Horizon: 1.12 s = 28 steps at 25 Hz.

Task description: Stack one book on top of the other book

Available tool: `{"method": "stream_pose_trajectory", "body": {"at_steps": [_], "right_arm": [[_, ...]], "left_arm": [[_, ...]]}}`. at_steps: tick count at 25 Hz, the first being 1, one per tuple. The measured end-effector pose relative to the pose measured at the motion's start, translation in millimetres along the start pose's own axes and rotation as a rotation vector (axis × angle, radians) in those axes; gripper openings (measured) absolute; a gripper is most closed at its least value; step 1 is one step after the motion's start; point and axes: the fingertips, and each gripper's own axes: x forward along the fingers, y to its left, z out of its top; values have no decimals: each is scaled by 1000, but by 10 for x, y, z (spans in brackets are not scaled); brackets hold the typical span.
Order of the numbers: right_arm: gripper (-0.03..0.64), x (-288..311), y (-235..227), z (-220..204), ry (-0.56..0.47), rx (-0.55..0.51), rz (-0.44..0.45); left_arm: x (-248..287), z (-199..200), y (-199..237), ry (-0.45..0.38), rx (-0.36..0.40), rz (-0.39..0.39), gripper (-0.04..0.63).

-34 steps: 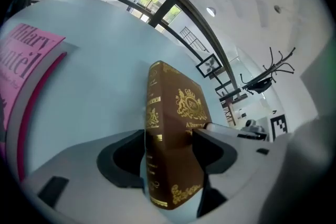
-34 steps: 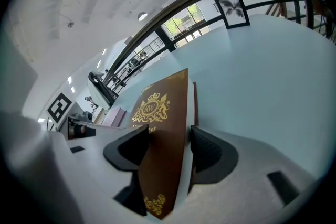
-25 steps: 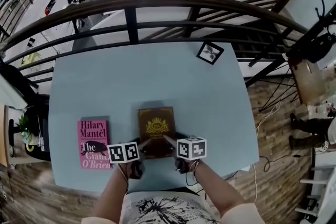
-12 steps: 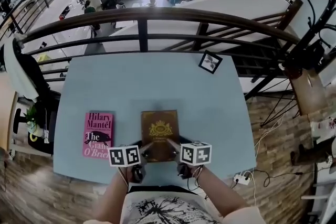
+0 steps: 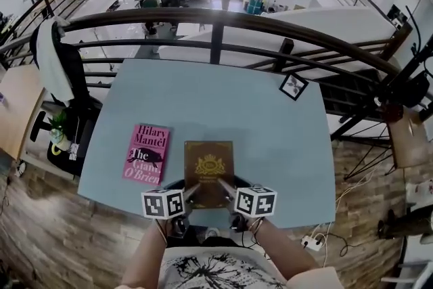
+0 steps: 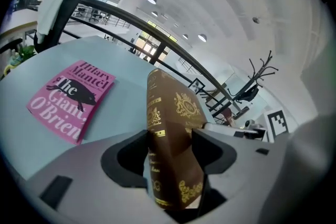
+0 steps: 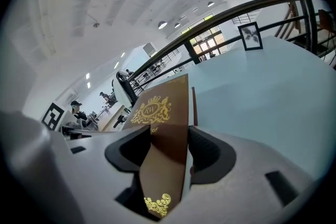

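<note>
Both grippers have hold of the same brown book (image 5: 209, 166), one at each near corner. The left gripper (image 5: 194, 189) has its jaws closed on the near left corner. In the left gripper view, the left gripper (image 6: 170, 136) shows the book (image 6: 169, 107) standing between the two pads, with its gold-printed spine against the left pad and its cover against the right pad. The right gripper (image 5: 224, 184) holds the near right corner. In the right gripper view, the right gripper (image 7: 165, 139) has its jaws spread to the book's thickness and pressed on it, and the cover with its gold crest (image 7: 160, 107) runs forward from between them.

From both pairs of jaws the book reaches out over the pale blue counter (image 5: 237, 98), close to the counter's near edge. I cannot tell whether its far end still touches the surface.

The pink book (image 5: 147, 153) lies flat on the counter to the left of the left jaws and a little beyond them. It is beside the brown book and apart from it, with its cover up (image 6: 71, 99).

Far ahead and to the right of the right jaws, a small framed picture (image 5: 293, 86) sits at the counter's far corner (image 7: 251, 35). A dark railing (image 5: 216, 17) runs behind the counter.
</note>
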Motion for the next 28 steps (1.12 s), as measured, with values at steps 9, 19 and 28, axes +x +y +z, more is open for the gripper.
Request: {"method": "stream_pose_trajectory", "body": {"at_steps": [9, 19, 28], "right_arm": [[221, 694, 685, -14, -36, 37, -16], [219, 1634, 1423, -16, -68, 84, -100], [219, 2099, 1649, -117, -44, 110, -151]], "left_arm": [[-387, 352, 842, 3, 15, -19, 258], [-626, 823, 1928, 118, 62, -110, 258], [-640, 918, 2467, 188, 60, -140, 258]]}}
